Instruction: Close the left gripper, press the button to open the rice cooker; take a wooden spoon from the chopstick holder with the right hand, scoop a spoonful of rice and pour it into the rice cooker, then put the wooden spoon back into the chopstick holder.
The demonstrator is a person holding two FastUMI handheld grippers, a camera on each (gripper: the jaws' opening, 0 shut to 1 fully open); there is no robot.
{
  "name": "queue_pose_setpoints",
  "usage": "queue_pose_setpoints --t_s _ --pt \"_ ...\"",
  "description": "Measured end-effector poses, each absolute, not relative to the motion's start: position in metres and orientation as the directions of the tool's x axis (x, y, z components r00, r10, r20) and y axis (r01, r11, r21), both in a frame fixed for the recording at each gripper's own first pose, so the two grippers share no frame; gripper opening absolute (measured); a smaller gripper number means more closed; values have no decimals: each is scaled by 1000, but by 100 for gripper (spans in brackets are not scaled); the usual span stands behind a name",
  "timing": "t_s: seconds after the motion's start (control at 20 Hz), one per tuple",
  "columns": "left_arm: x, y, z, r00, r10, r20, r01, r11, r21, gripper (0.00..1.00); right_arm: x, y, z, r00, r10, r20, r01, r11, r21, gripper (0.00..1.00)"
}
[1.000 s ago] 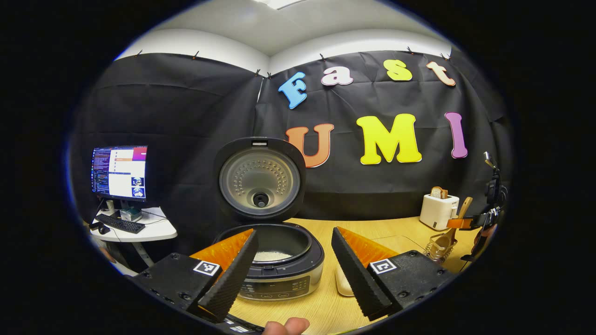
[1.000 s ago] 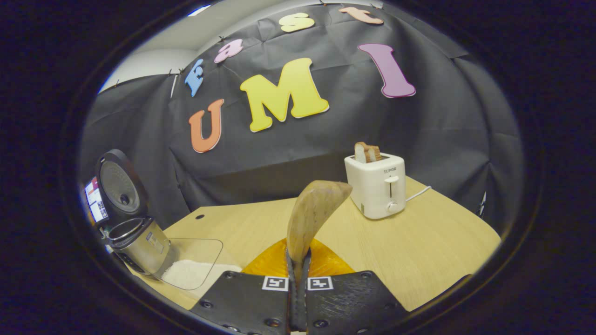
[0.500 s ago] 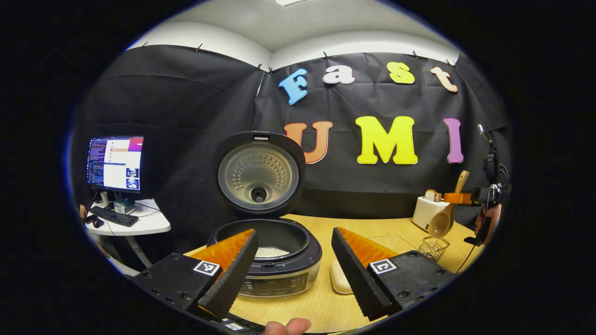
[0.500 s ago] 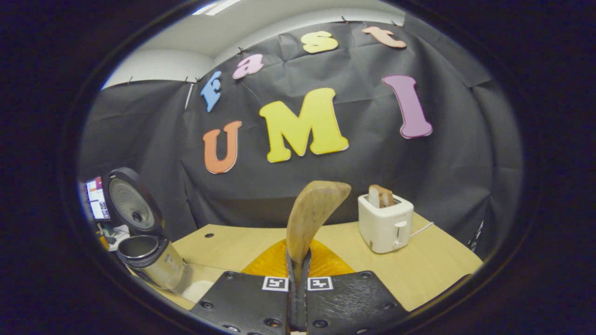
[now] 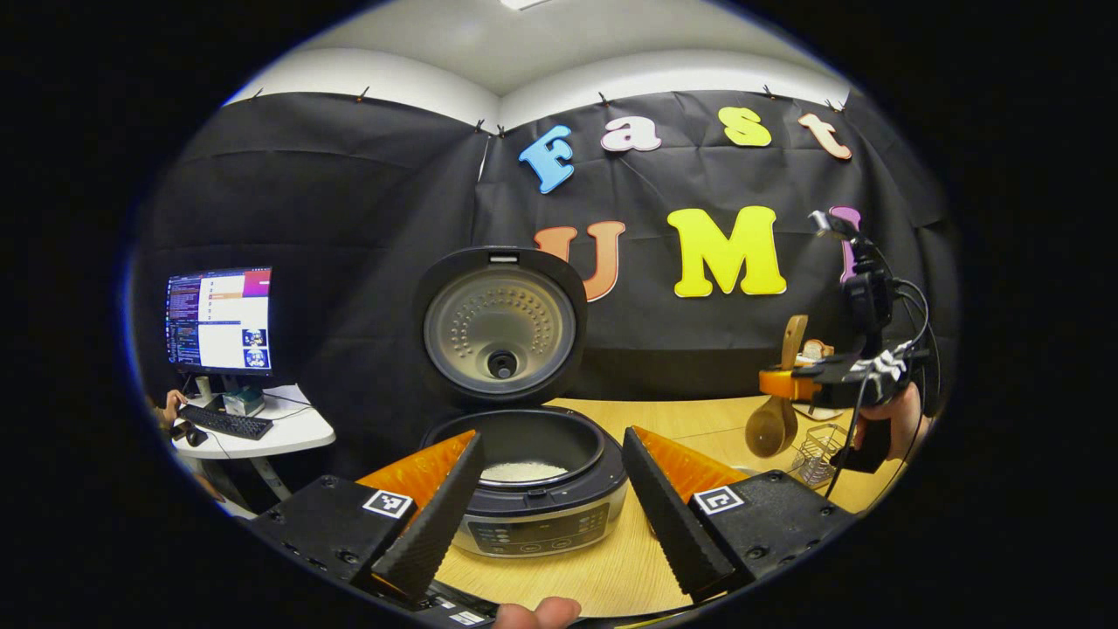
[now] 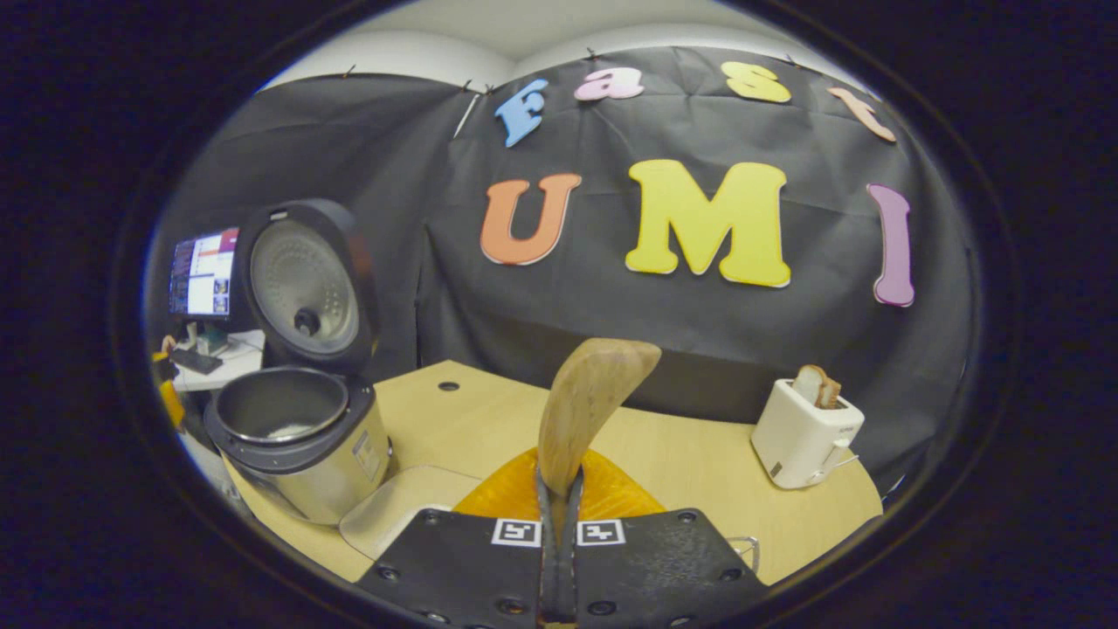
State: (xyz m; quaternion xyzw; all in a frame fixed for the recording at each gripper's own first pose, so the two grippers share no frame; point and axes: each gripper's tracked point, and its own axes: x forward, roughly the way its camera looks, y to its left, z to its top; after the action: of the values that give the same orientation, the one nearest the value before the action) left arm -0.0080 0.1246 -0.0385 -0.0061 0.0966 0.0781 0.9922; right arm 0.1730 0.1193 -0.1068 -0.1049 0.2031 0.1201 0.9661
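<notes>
The rice cooker [image 5: 524, 472] is standing near the desk's [image 5: 672, 419] left edge with its lid [image 5: 500, 325] already swung up; a thin layer of rice is showing in the inner pot. The left gripper [image 5: 546, 502] is hovering in front of the cooker, its fingers spread wide and holding nothing.

The right gripper [image 6: 559, 559] is pinching the wooden spoon [image 6: 585, 406] by its handle, both fingers pressed together on it. In the left gripper view the right gripper [image 5: 790, 384] is hanging in the air toward the desk's right edge, the spoon's bowl [image 5: 770, 426] dangling below it, just above and beside the wire chopstick holder [image 5: 817, 452], which is standing near that edge. The spoon is clear of the holder. A white toaster [image 6: 805, 432] is sitting toward the desk's back right corner.

A shallow clear tray [image 6: 397, 515] is lying just right of the cooker's base; I judge this to be the rice supply, though its contents are not showing well here.

Step in hand, as I read it: carrying the spoon over to scoop. To do it well, the spoon's bowl should be turning hollow-side up before entering the rice, going in at a low angle and levelling off before lifting. Grip is near the handle's end, so a heavy scoop could be twisting the spoon in the fingers; slow travel advised.
</notes>
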Motion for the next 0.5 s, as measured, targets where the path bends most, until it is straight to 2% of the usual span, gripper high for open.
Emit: queue_pose_setpoints --t_s 0.15,0.35,0.4,0.5 --pt "-10 137 -40 963 184 -195 -185 983 16 100 169 119 -138 872 113 -475 -278 914 -294 0" --pt "-11 138 -41 962 184 -203 -185 983 16 100 161 134 -166 857 80 -509 -322 855 -406 0" --pt "-11 138 -40 962 183 -202 -183 983 17 100 159 140 -168 859 80 -505 -324 849 -416 0" --pt "-11 140 -39 963 181 -198 -183 983 9 100 148 160 -183 829 132 -544 -357 873 -332 0"
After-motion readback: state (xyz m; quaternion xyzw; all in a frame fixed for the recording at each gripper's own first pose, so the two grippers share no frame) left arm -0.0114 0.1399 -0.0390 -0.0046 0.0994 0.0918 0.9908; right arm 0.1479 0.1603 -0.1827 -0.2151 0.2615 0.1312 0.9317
